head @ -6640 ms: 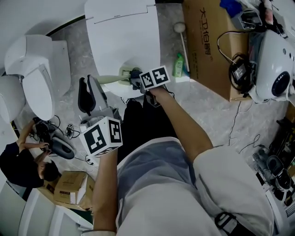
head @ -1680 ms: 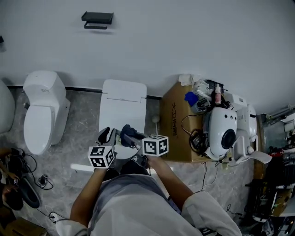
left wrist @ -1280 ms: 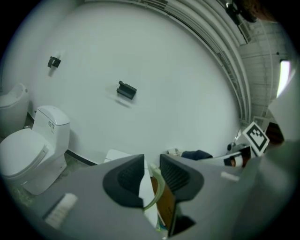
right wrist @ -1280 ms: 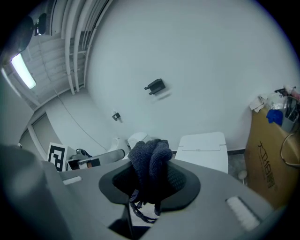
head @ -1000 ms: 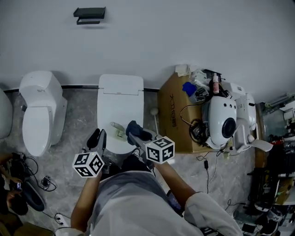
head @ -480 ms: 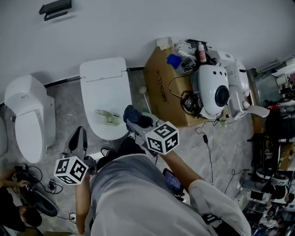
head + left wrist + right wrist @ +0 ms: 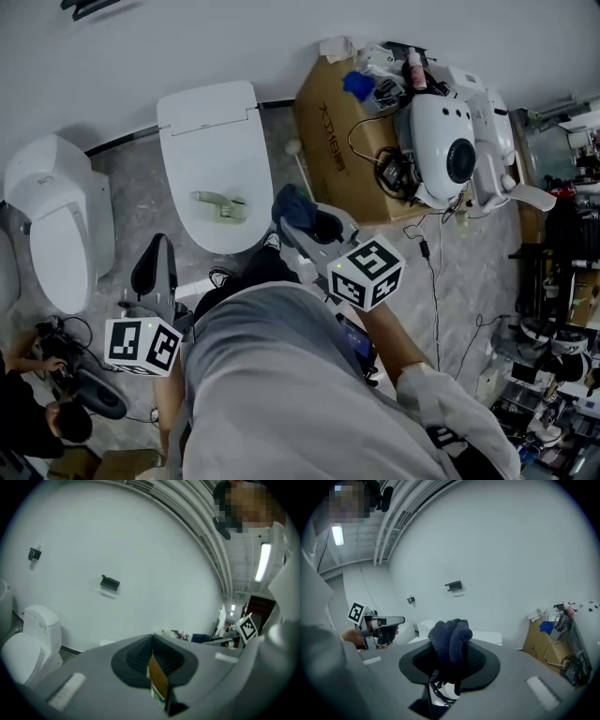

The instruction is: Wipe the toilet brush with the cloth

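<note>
The right gripper (image 7: 309, 225) is clamping the dark cloth (image 7: 293, 202) beside the toilet lid (image 7: 211, 122); the toilet brush (image 7: 218, 202) is lying on that lid, apart from the cloth; the left gripper (image 7: 156, 262) is holding its jaws together.

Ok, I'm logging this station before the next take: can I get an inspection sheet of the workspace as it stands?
Surface: closed toilet lid, white.
Job's things: toilet brush lying on the lid; cloth bunched in the right gripper.
Clutter: cardboard box topped with gear.
Grippers: left gripper shut; right gripper shut on the cloth.
Cables: loose cable trailing on the floor beside the box.
Surroundings: second toilet, white wall.
</note>
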